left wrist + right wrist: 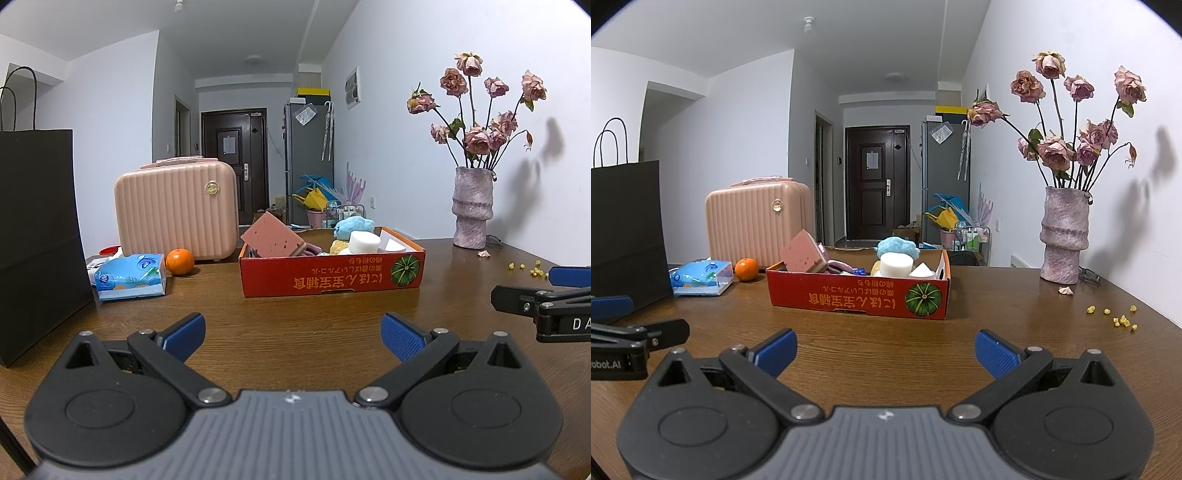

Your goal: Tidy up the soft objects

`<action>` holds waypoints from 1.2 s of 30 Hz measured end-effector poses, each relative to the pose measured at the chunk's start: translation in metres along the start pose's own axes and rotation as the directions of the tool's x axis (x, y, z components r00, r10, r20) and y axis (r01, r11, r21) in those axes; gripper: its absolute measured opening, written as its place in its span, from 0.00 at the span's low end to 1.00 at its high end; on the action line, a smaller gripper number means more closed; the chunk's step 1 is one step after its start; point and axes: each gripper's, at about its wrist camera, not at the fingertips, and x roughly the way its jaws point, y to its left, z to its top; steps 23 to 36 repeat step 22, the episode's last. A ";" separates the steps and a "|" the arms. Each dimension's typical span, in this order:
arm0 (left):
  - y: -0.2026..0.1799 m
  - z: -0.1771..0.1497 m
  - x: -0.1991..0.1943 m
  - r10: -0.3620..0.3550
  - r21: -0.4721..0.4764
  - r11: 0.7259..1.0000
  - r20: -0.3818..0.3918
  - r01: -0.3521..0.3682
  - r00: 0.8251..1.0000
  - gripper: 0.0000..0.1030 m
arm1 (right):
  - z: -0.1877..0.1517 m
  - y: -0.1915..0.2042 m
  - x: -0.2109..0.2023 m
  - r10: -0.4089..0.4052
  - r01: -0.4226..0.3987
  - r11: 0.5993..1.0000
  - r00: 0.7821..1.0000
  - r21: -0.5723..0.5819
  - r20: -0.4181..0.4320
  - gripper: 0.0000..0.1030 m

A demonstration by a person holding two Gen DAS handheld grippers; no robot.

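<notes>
A shallow red cardboard box [332, 277] [857, 295] sits mid-table, holding a pink sponge [271, 236] [803, 253] leaning at its left end, a blue fluffy cloth [352, 226] [898, 246], a white foam cylinder [364, 242] [895, 265] and a yellow soft item [338, 246]. My left gripper [291, 336] hovers open over bare wood well in front of the box, nothing between its blue pads. My right gripper [884, 352] is likewise open and empty, short of the box. Each gripper shows at the other view's edge.
A wooden table [295, 317] carries a black paper bag [35, 236] at the left, a blue tissue pack [129, 277], an orange [180, 261], a pink case [175, 216], and a vase of dried roses [472, 206] at the right with yellow crumbs [1119, 319].
</notes>
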 end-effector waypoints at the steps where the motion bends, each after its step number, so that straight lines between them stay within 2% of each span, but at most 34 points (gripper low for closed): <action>1: 0.000 0.000 0.001 -0.001 0.000 1.000 0.000 0.001 1.000 1.00 | 0.000 0.000 0.000 0.000 0.000 1.000 1.000 0.000 0.000 1.00; 36: -0.001 -0.001 0.002 -0.024 -0.002 1.000 -0.005 0.024 1.000 1.00 | 0.000 0.001 0.002 0.000 0.000 1.000 1.000 -0.006 -0.006 1.00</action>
